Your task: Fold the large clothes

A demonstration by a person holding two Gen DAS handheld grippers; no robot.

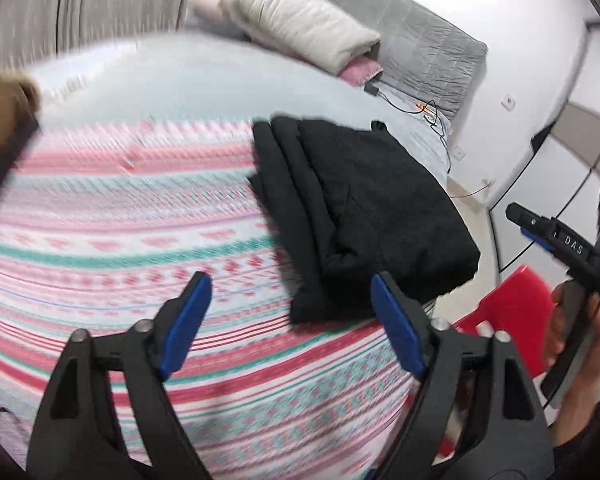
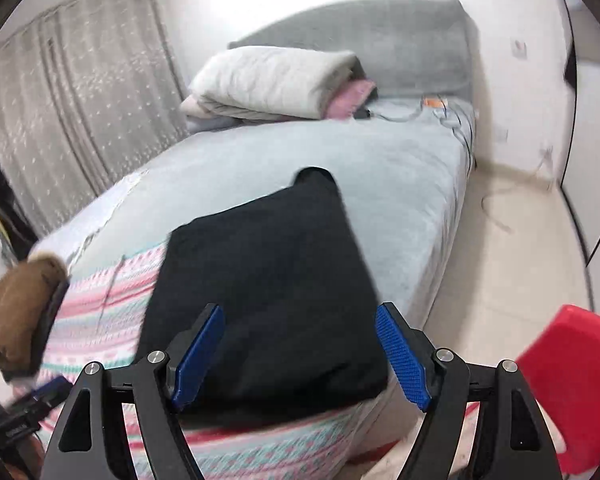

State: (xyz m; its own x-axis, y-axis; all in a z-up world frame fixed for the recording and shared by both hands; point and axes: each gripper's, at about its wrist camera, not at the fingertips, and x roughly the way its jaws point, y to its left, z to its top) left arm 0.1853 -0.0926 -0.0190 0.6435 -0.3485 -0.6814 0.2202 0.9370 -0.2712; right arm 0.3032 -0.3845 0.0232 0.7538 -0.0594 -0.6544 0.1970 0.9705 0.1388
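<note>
The left gripper [image 1: 292, 322] and right gripper [image 2: 300, 354] both hang tilted downward, jaws spread wide, gripping nothing.

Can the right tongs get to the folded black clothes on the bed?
Probably yes. The right tongs are open, and the folded black cloth garment lies just ahead on the striped pink blanket, with nothing between them.

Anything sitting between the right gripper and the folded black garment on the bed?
Nothing visible. The right gripper is open, with the black garment directly ahead on the striped blanket and nothing between.
</note>
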